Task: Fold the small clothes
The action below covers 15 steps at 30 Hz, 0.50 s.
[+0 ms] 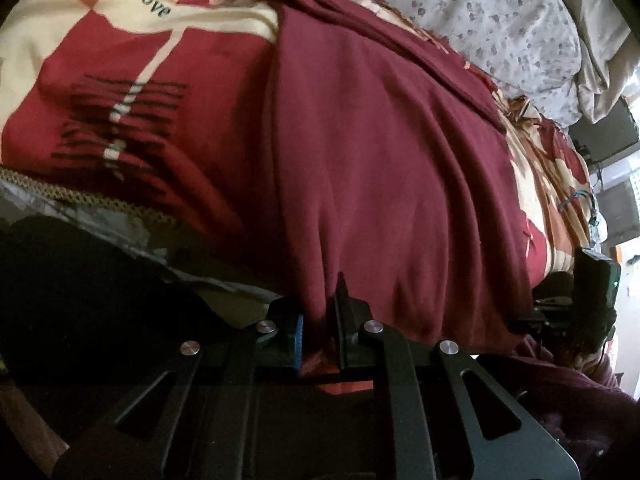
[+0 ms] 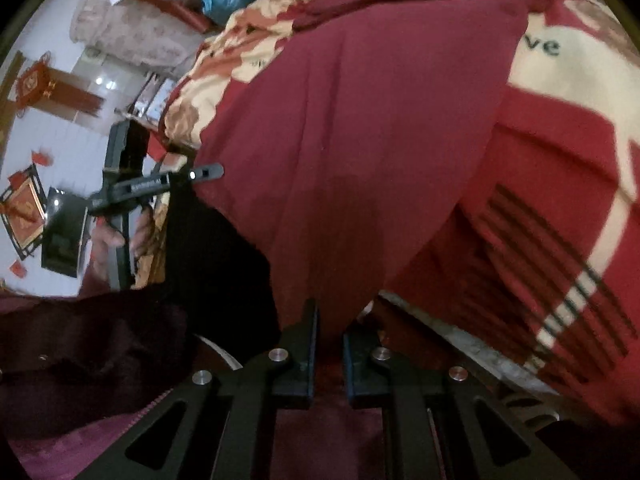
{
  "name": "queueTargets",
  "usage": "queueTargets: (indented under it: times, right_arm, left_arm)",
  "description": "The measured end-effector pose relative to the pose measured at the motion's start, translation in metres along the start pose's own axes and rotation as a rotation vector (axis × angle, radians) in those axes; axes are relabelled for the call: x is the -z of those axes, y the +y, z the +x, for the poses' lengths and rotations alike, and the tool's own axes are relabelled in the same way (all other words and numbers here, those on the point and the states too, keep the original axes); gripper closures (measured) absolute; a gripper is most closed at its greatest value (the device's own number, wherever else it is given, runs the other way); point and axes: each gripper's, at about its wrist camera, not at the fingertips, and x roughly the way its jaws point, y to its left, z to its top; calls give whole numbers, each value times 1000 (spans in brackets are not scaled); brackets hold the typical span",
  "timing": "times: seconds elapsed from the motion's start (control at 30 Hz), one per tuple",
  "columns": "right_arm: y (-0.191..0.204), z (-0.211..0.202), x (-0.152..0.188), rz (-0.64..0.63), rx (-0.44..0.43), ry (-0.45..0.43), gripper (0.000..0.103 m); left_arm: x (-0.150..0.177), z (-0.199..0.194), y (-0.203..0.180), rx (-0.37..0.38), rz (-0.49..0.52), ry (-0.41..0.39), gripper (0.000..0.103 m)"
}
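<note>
You are working one maroon garment [image 1: 380,152], lying on the red-and-cream bedspread [image 1: 120,60] of the bed. In the left wrist view it is running lengthwise from the bottom centre up to a bunched end at the top centre. Your two grippers are each gripping its near hem: the left gripper [image 1: 320,328] is pinching a fold of it, and the right gripper [image 2: 330,344] is pinching its edge too. One floral quilt [image 1: 500,20] is sitting at the upper right, probably bunched.
</note>
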Motion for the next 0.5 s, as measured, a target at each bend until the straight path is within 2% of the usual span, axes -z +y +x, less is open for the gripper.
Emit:
queueTargets:
  times: [0.1,0.23,0.4,0.5]
  right_arm:
    - [3,-4,-4,-3,-15,-18,94]
    - [13,-30,-15,-16,-73,-93,94]
    - [11,-73,-44,-7,-131,-254,94]
    - [5,-99,-70,-11,-115,-364,94]
  left_arm:
    - [-2,-7,-6,24,1,-15,93]
    - [-16,-34,-16,69,24,-88,93]
    - [-55,-61,-26,124,33,-193,93]
    - [-89,-70,-33,156,50,-263,93]
